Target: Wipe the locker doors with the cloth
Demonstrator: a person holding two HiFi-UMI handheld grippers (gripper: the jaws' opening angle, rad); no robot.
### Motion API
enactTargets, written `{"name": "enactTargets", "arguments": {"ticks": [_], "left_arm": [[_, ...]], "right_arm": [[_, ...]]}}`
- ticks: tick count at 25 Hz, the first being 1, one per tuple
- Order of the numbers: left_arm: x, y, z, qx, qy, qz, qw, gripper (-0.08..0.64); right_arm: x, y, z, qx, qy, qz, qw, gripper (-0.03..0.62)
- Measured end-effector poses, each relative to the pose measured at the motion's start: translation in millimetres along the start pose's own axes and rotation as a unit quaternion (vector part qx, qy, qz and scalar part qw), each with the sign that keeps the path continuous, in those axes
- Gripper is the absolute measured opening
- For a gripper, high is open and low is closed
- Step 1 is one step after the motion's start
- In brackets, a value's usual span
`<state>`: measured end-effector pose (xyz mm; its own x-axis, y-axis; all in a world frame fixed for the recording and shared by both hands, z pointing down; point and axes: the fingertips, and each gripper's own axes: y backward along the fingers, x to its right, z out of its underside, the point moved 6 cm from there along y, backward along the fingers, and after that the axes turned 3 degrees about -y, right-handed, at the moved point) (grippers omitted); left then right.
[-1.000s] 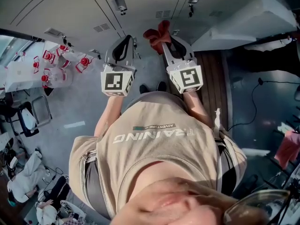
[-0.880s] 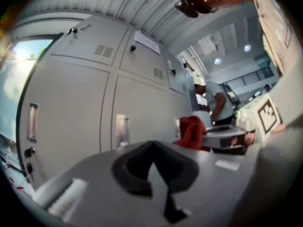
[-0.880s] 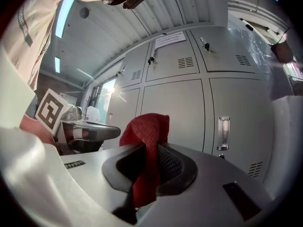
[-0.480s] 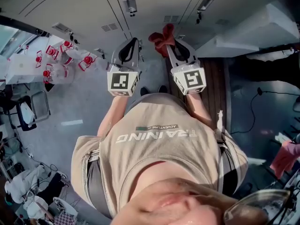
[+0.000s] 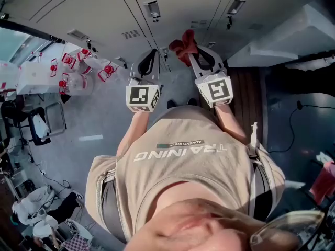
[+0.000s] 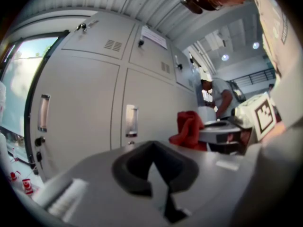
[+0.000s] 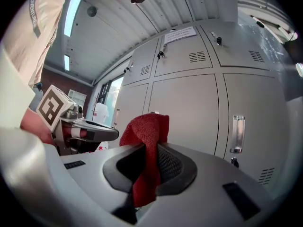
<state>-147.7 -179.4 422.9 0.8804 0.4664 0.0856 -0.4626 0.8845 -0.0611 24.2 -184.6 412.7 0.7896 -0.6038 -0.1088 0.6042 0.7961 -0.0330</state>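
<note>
A red cloth [image 7: 147, 143] is pinched in my right gripper [image 7: 150, 167], its bunched top poking up past the jaws; in the head view the red cloth [image 5: 184, 45] sticks out ahead of the right gripper [image 5: 198, 56], a short way from the grey locker doors [image 5: 178, 4]. My left gripper [image 5: 150, 61] is held beside it, jaws together with nothing between them [image 6: 154, 167]. The locker doors [image 7: 189, 108] fill the right gripper view, with a metal handle [image 7: 237, 134] at right. In the left gripper view another handle [image 6: 131, 121] lies ahead and the red cloth [image 6: 188, 130] shows at right.
Several red-capped clear bottles [image 5: 78, 72] lie on the floor at left. A dark wooden bench [image 5: 243, 93] runs along the right. Chairs and bags [image 5: 36, 124] stand at far left. A person [image 6: 218, 98] stands further along the lockers.
Both grippers have drifted slightly right and forward in the head view, keeping their spacing. The cloth stays pinched in the right gripper.
</note>
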Motion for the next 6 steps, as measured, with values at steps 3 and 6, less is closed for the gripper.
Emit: {"name": "enactTargets", "arguments": {"ticks": [3, 6], "left_arm": [[2.0, -3.5, 0.8, -0.001, 0.0, 0.001, 1.0, 0.003], [4.7, -10.5, 1.4, 0.0, 0.002, 0.004, 1.0, 0.003]], "right_arm": [[5.6, -1.5, 2.1, 0.0, -0.012, -0.008, 1.0, 0.044], [13.2, -2.5, 7.0, -0.008, -0.012, -0.009, 1.0, 0.044]]}}
